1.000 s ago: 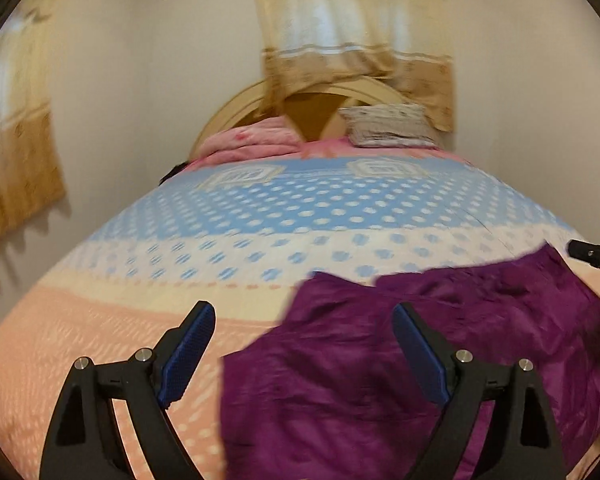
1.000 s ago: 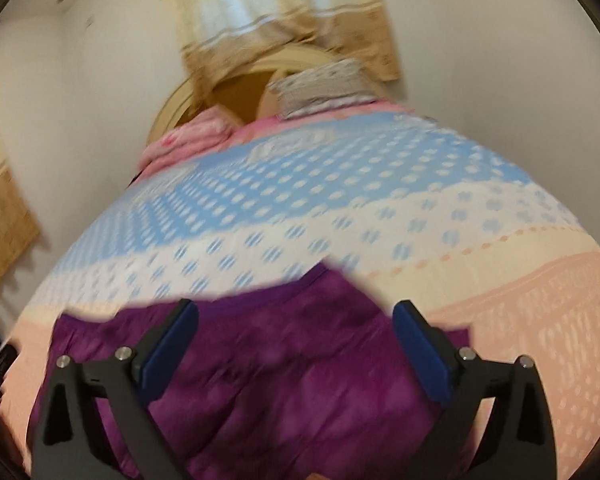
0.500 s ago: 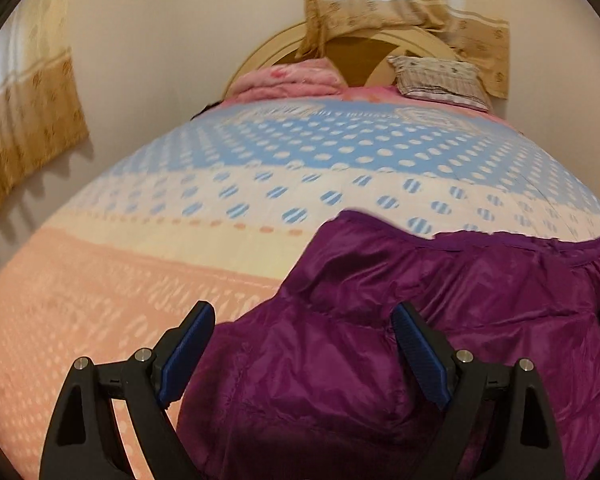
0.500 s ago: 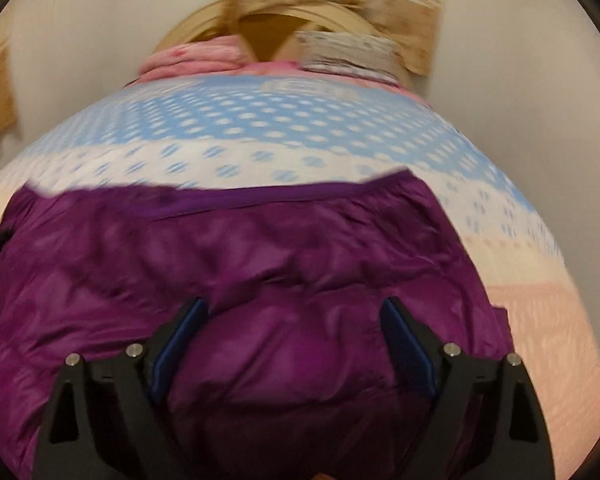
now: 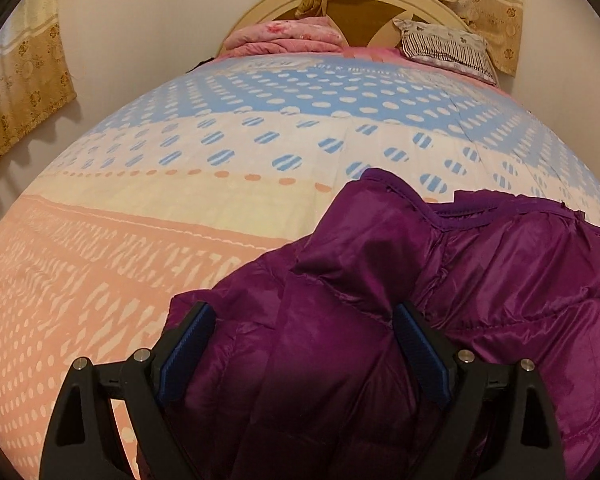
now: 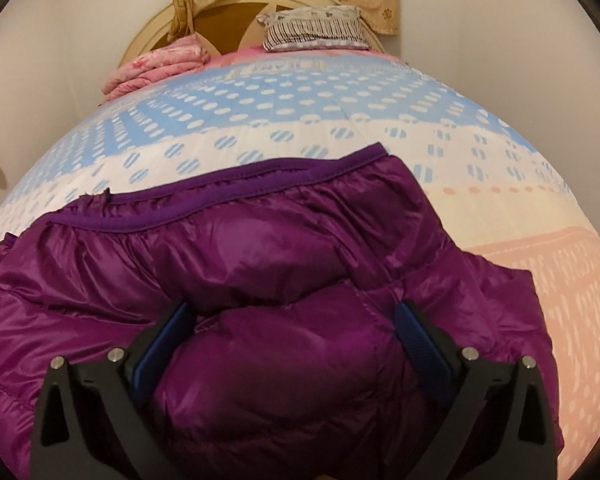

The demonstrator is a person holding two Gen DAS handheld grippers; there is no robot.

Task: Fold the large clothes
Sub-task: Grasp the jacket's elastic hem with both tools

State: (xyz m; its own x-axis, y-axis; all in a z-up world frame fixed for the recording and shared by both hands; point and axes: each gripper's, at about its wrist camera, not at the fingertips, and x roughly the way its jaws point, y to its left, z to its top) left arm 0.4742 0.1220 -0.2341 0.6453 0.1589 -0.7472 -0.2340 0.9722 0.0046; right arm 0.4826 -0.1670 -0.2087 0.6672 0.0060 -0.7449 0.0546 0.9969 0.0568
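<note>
A purple puffy jacket [image 5: 440,280] lies crumpled on the bed's near end, its darker hem band toward the headboard. It also fills the lower right wrist view [image 6: 260,272]. My left gripper [image 5: 304,336] is open, its jaws wide apart low over the jacket's left part, with a bulge of fabric between the blue pads. My right gripper [image 6: 292,328] is open too, jaws wide, pressed down around a puffed section of the jacket near its right side.
The bed [image 5: 180,184] has a blue, cream and peach dotted cover. A folded pink blanket [image 5: 288,36] and a striped pillow [image 5: 448,48] lie by the round headboard. Walls and curtains [image 5: 16,88] border the bed on the left and behind.
Both grippers have come down and forward onto the jacket, which now bulges between their open jaws. The jacket lies more spread out than a second ago.
</note>
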